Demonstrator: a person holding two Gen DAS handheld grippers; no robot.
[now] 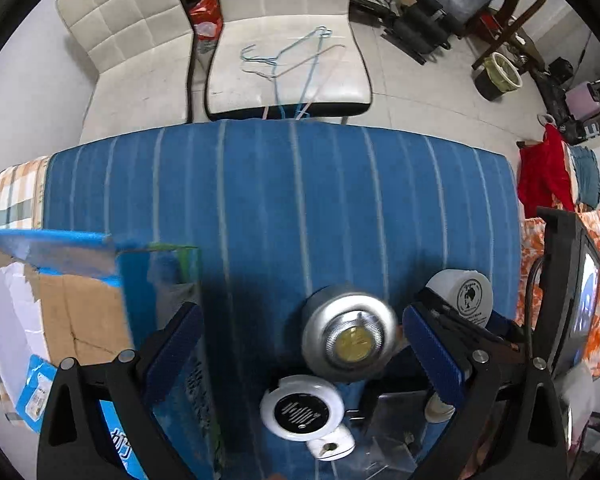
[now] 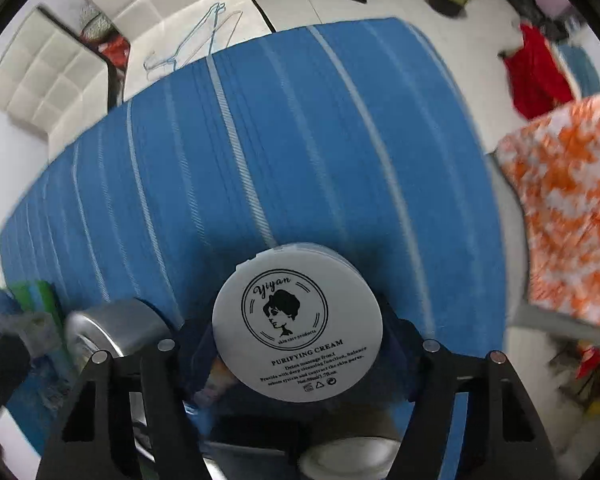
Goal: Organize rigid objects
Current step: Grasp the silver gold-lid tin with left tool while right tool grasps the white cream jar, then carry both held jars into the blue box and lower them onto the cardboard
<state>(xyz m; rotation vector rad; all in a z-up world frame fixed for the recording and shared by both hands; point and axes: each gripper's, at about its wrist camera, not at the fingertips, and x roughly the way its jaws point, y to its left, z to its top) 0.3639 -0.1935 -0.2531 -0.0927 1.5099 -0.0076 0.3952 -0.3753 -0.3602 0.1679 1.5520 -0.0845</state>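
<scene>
My right gripper (image 2: 298, 344) is shut on a white cream jar (image 2: 298, 322) labelled "Purifying Cream", held above the blue striped cloth (image 2: 260, 140). The same jar (image 1: 462, 294) shows at the right of the left wrist view, behind my left gripper's right finger. My left gripper (image 1: 302, 346) is open and empty, its blue pads wide apart. A silver tin with a gold centre (image 1: 348, 334) lies between the pads, also in the right wrist view (image 2: 116, 326). A white jar with a black lid (image 1: 302, 408) and a small white cap (image 1: 332, 444) lie below the tin.
An open cardboard box (image 1: 80, 316) with blue sides stands at the left. A clear plastic piece (image 1: 392, 424) lies near the jars. White chairs (image 1: 284, 32) with wire hangers (image 1: 292, 60) stand beyond the table. Orange patterned fabric (image 2: 572, 220) is at the right.
</scene>
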